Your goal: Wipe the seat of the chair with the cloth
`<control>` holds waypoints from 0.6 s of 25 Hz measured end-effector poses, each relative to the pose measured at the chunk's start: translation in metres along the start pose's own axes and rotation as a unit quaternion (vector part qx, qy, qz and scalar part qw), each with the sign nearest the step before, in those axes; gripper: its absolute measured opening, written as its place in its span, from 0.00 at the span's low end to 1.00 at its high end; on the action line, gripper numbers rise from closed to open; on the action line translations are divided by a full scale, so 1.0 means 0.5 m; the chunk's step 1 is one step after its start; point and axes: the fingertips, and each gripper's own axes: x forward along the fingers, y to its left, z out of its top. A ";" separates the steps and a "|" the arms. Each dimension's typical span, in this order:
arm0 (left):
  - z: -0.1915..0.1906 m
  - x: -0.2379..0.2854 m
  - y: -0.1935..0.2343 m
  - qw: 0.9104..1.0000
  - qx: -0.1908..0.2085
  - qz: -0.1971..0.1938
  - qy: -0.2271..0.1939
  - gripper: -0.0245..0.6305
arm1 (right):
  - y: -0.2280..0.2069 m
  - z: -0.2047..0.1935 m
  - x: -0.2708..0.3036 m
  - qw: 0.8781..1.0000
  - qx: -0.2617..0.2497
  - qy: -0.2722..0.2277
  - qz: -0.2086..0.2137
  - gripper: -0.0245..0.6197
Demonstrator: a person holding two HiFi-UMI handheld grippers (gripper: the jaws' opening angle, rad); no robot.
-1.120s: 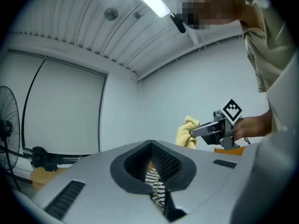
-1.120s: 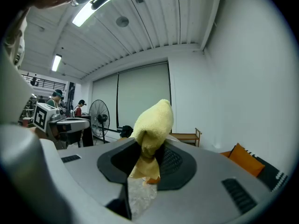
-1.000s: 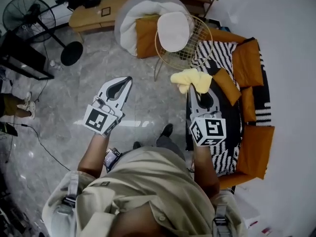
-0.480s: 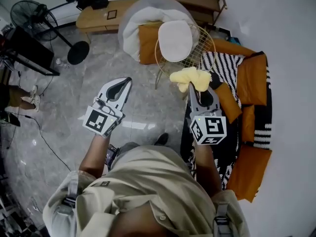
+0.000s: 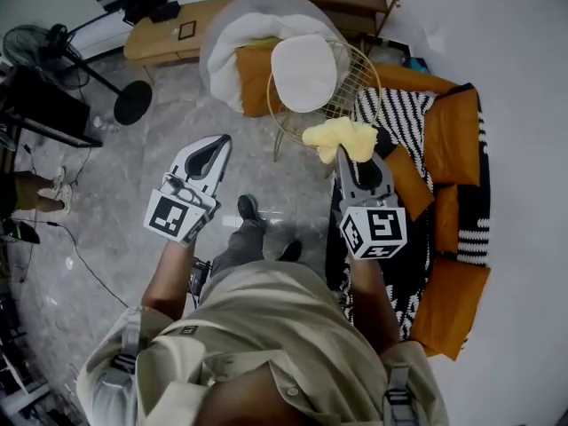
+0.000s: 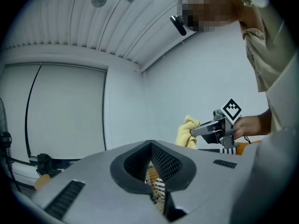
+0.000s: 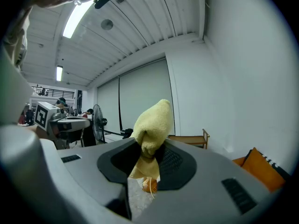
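Note:
A gold wire chair [image 5: 353, 78] with a round white seat cushion [image 5: 304, 72] stands ahead of me on the floor. My right gripper [image 5: 343, 153] is shut on a yellow cloth [image 5: 340, 138], held just in front of the chair's near rim. The cloth [image 7: 152, 127] bulges up out of the closed jaws in the right gripper view. My left gripper [image 5: 219, 142] is shut and empty, out to the left of the chair. In the left gripper view the cloth [image 6: 187, 131] and the right gripper [image 6: 192, 131] show at the right.
A white and orange beanbag [image 5: 240, 50] sits behind the chair. An orange and black-striped sofa [image 5: 444, 176] runs along the right wall. A wooden bench [image 5: 169, 32] and a standing fan [image 5: 40, 43] are at the back left. Another person's feet [image 5: 49, 189] are at the left edge.
The view has shifted as I step forward; my foot now shows between the grippers. Both grippers hold about the same pose, the cloth still gripped near the chair.

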 end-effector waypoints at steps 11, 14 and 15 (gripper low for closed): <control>0.009 0.227 0.173 0.995 -0.014 -0.075 -0.064 0.06 | -0.072 0.023 0.141 0.996 -0.013 0.016 -0.091 0.21; 0.006 0.268 0.231 0.993 -0.021 -0.090 -0.079 0.06 | -0.066 0.027 0.196 0.994 -0.016 0.021 -0.106 0.21; 0.003 0.281 0.252 0.992 -0.024 -0.095 -0.081 0.06 | -0.063 0.030 0.217 0.993 -0.017 0.022 -0.111 0.21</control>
